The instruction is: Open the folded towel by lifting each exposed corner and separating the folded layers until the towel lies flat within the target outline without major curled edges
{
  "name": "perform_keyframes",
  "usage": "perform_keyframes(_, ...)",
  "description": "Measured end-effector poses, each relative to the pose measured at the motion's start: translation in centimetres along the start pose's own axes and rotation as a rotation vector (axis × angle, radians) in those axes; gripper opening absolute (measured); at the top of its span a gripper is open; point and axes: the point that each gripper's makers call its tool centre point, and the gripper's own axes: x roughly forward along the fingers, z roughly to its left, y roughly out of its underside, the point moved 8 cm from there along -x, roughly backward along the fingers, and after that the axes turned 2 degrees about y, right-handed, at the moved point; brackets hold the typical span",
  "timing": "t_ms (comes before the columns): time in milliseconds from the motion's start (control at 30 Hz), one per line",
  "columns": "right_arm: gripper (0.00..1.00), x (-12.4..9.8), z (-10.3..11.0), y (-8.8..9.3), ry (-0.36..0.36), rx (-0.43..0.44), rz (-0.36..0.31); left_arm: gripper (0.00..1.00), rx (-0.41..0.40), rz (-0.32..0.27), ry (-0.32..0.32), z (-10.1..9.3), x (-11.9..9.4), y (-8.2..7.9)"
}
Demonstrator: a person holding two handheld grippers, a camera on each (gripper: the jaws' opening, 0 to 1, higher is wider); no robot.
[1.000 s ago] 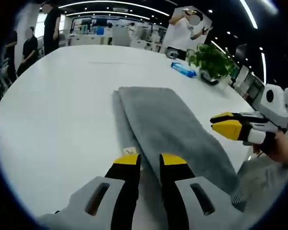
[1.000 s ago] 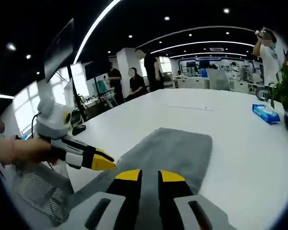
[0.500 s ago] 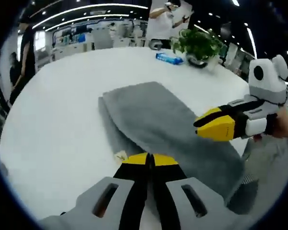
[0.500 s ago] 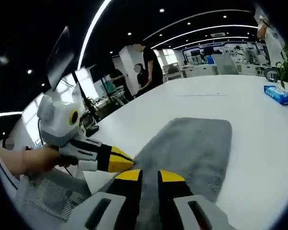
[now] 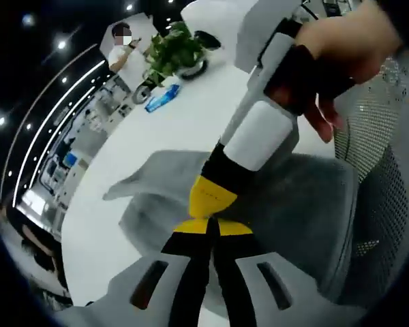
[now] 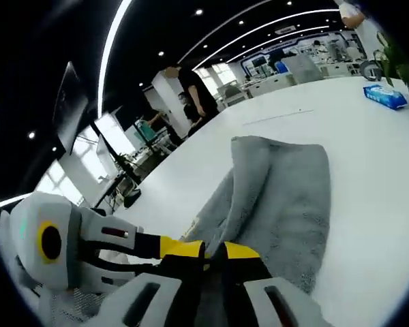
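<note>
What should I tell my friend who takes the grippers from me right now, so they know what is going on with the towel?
Left gripper: shut on the near edge of the grey towel, fingers pressed together.
Right gripper: shut on the same near edge, right beside the left one.
Towel: on the white table, still folded; the near layer is lifted and bunched into a ridge, the far end lies flat.
Also on the table: a blue packet and a potted plant at the far side.
Done: a layer is gripped and lifted.
Left: peel it open, spread the towel flat, smooth the edges. No outline can be made out.
</note>
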Motion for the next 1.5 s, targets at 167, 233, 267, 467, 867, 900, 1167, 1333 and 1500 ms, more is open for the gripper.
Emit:
perform_keyframes(167, 0.00, 0.0, -0.5, 0.2, 0.031, 0.004, 0.018, 0.02, 0.067, -0.005, -0.001, -0.2, 0.1, 0.0)
perform_keyframes(233, 0.00, 0.0, -0.6, 0.2, 0.034, 0.014, 0.018, 0.02, 0.052, -0.022, -0.004, 0.1, -0.1, 0.1)
perform_keyframes(267, 0.00, -0.1, -0.7, 0.2, 0.041, 0.017, 0.015, 0.02, 0.047, -0.034, -0.007, 0.3, -0.2, 0.1)
perform_keyframes(467, 0.00, -0.4, -1.3, 0.2, 0.075, 0.033, 0.012, 0.02, 0.002, -0.047, -0.031, 1.2, -0.7, 0.5)
perform_keyframes(867, 0.00, -1.5, -3.4, 0.0, 0.171, 0.088, 0.000, 0.05, -0.644, 0.079, -0.198, 5.9, -2.2, 6.9)
perform_keyframes(900, 0.00, -1.6, -3.6, 0.0, 0.181, 0.096, 0.002, 0.05, -0.668, 0.108, -0.219, 6.1, -2.6, 7.7)
perform_keyframes(1167, 0.00, -1.5, -3.6, 0.3, 0.195, 0.082, 0.016, 0.18, -0.908, 0.132, -0.116, 4.7, -1.7, 8.6)
perform_keyframes(1333, 0.00, -1.6, -3.6, 0.3, 0.196, 0.087, 0.018, 0.20, -1.015, 0.100, -0.117, 4.8, -1.6, 9.0)
perform_keyframes(1500, 0.00, -1.6, -3.5, 0.3, 0.182, 0.089, 0.013, 0.12, -1.124, 0.009, -0.052, 4.5, -1.1, 8.4)
